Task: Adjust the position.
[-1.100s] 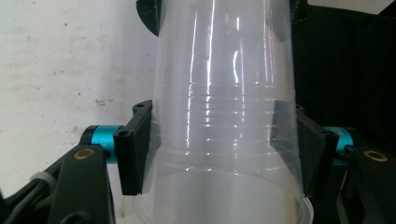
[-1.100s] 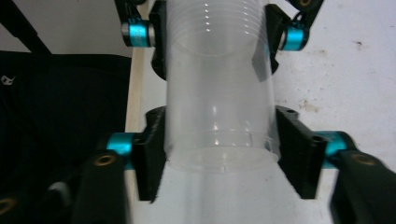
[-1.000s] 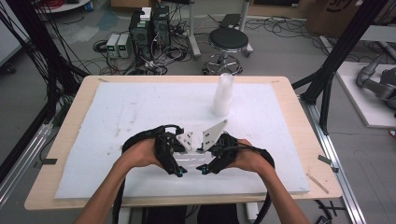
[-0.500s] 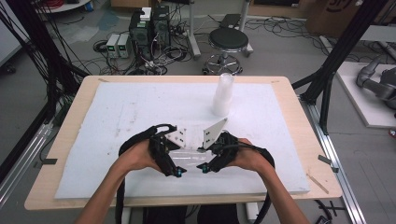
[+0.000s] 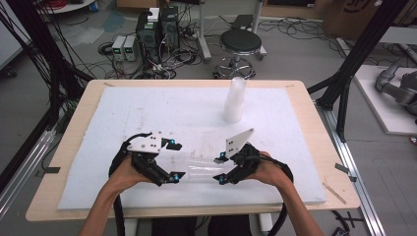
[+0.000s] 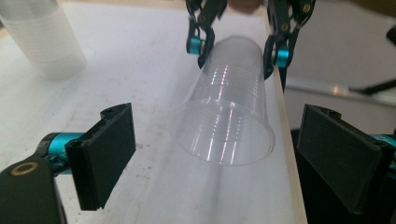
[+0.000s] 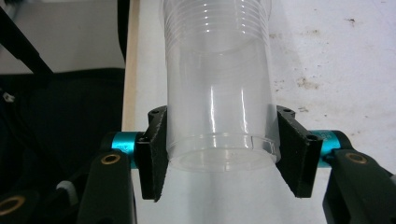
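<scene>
Now the clear cup (image 5: 200, 168) hangs sideways just above the near part of the tabletop (image 5: 147, 105), its base pinched between my right fingers (image 7: 294, 154) so the open mouth faces my other hand. My left gripper (image 6: 229, 158) has just spread its fingers, both pads off the rim, likely freeing the cup. A stack of cups (image 5: 235, 101) stands well apart, farther back.

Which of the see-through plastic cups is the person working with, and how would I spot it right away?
Start at the white mat covering the wooden table and look to its near edge, between the two hands. There the right gripper clamps the base of a clear cup stack lying on its side. The other cup stack stands upright at the far side.
</scene>
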